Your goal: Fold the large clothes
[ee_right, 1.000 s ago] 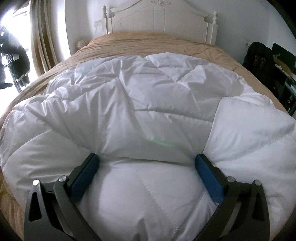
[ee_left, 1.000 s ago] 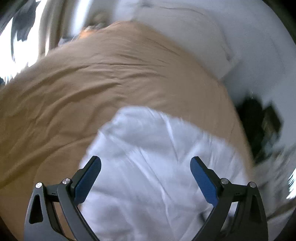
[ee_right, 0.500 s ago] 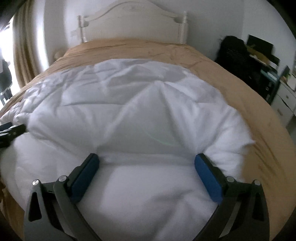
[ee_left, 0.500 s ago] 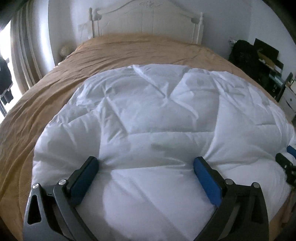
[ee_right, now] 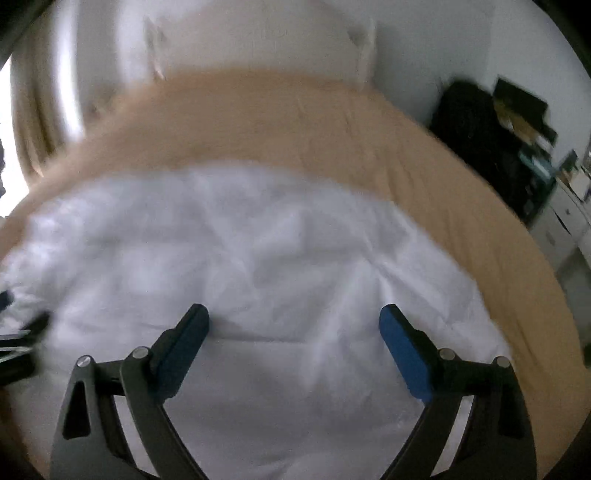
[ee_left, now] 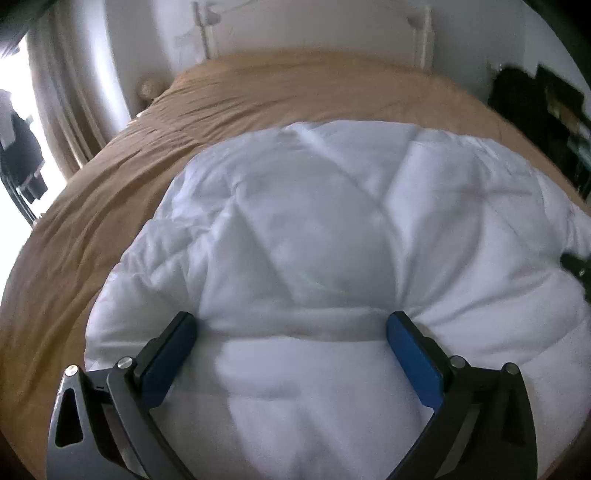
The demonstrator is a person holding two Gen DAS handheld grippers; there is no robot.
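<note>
Your white quilted duvet [ee_left: 332, 229] lies bunched on the near half of the bed [ee_left: 258, 92], on its tan cover, both grippers over its near edge. Expect it soft, puffy and light for its bulk. It will sag and billow, and the smooth shell may slip, so take a thick pinch at a corner or along a stitched seam, not the flat middle.

Left gripper [ee_left: 291, 328]: fingers [ee_left: 168, 354] spread wide, pads sunk against a raised fold but not clamping it. Right gripper [ee_right: 293, 325]: fingers [ee_right: 404, 354] spread too, jaws just been closing a little, a puffed ridge between them, not yet pinched as far as the blur lets you judge.

Count: one duvet, one bed, one white headboard [ee_left: 314, 33], two grippers. Dark clutter [ee_right: 491, 133] sits at the far right, too blurred to count.
</note>
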